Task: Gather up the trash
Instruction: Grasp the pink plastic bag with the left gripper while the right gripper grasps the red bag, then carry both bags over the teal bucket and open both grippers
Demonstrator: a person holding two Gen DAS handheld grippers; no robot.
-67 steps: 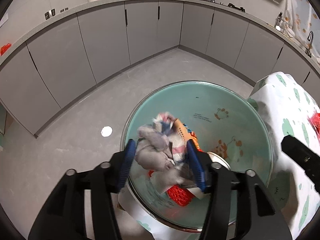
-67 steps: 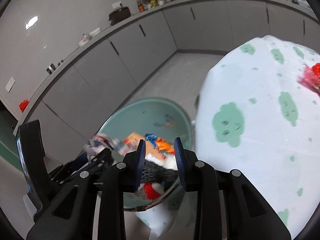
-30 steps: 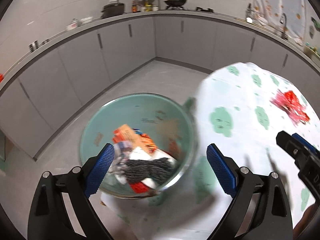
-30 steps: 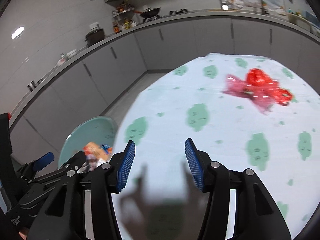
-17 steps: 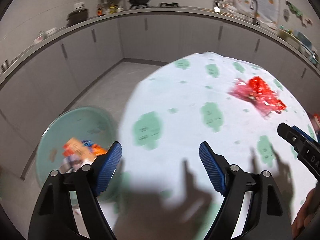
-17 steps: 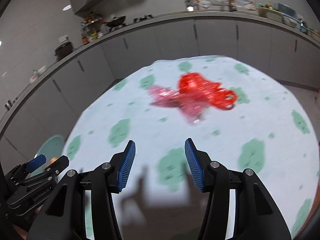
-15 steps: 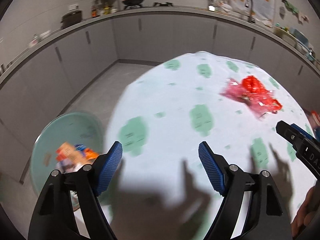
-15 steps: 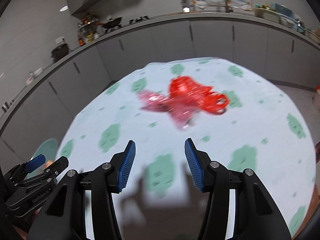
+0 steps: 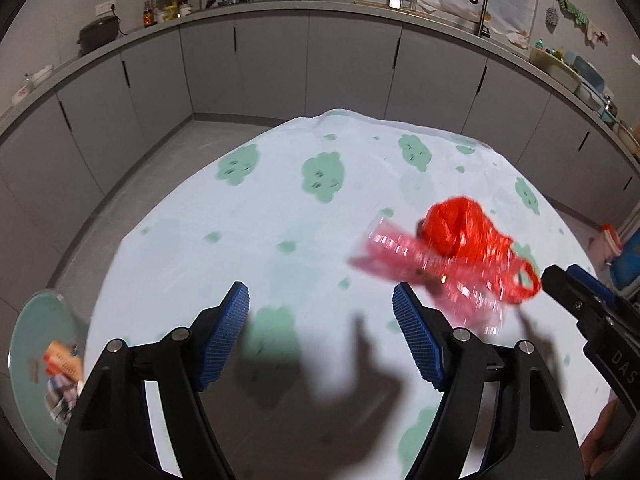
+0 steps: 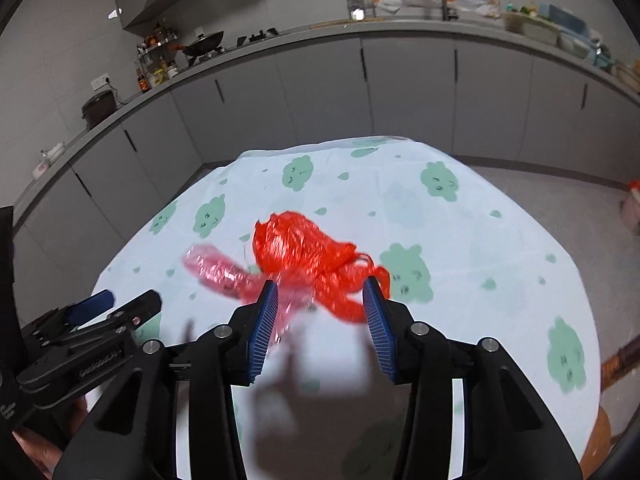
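A crumpled red plastic bag (image 10: 308, 256) with a pink shiny wrapper (image 10: 218, 270) lies on the round table (image 10: 480, 240) covered by a white cloth with green cloud prints. My right gripper (image 10: 320, 308) is open and empty, just short of the red bag, its jaws either side of the bag's near edge. My left gripper (image 9: 320, 324) is open and empty over bare cloth, left of the bag (image 9: 468, 232) and wrapper (image 9: 404, 256). The green trash bin (image 9: 28, 364) with wrappers in it sits on the floor at far left.
Grey kitchen cabinets (image 9: 344, 64) curve around the room, with a wok, bottles and a sink on the counter. Grey floor lies between table and cabinets. The right gripper's body (image 9: 592, 320) shows at the right edge of the left wrist view.
Both grippers swung right from the green bin to the table. The red bag and pink wrapper now sit close in front of my right gripper. Both grippers stay open.
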